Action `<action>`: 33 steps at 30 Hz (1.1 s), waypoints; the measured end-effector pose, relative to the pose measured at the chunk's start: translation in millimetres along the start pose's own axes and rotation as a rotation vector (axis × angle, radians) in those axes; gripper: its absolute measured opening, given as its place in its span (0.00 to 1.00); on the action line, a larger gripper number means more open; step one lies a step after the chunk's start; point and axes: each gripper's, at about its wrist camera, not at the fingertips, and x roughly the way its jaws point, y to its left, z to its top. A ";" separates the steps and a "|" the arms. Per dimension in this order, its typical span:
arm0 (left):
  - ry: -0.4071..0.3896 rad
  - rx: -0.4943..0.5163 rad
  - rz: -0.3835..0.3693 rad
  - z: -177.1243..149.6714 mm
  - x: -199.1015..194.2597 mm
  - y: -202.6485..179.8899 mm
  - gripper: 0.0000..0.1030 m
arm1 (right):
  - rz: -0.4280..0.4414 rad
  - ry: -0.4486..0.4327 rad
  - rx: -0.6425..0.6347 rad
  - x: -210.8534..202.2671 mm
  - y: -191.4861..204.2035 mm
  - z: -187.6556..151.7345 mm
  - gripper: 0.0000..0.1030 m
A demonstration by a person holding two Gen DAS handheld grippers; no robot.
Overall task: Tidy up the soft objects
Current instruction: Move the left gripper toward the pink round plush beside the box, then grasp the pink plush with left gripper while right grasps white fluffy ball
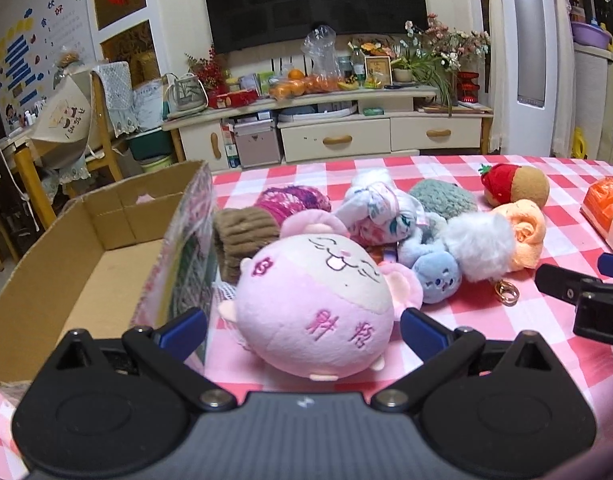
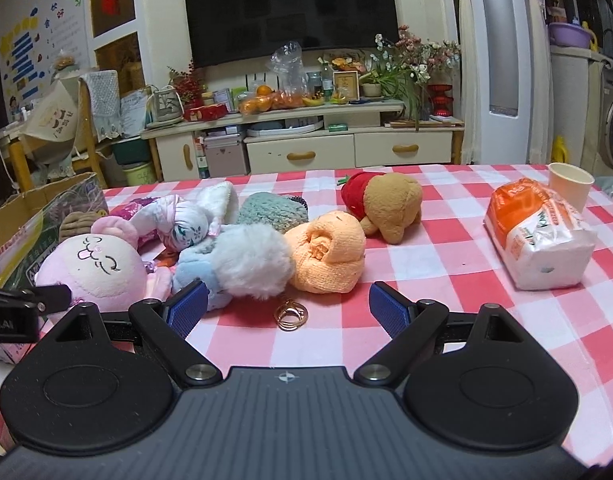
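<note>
Bench: pink checked cloth, brown cardboard box at left.
Left gripper: fingers released, flanking round pink plush doll.
Right gripper: released, empty, farther away.

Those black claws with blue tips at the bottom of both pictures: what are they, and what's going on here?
They are hand-held grippers, one in each of a person's hands, each carrying a camera that looks out along its fingers. One picture is from the left gripper, the other from the right gripper. Both are open and hold nothing. The left one straddles a pink plush without closing on it. Soft toys lie on a checked cloth beside a cardboard box, probably where they will go. A tissue pack and a paper cup sit to the right.
</note>
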 end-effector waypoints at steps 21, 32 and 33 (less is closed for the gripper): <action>0.084 0.056 -0.034 12.1 46.1 -5.5 1.00 | 0.142 0.065 0.087 72.0 3.5 23.9 1.00; 0.063 0.076 -0.065 14.7 49.8 -3.8 0.93 | 0.124 0.079 0.036 88.3 10.6 21.0 0.72; 0.062 0.070 -0.070 15.1 50.1 -2.5 0.92 | 0.120 0.079 0.035 89.6 10.5 21.1 0.67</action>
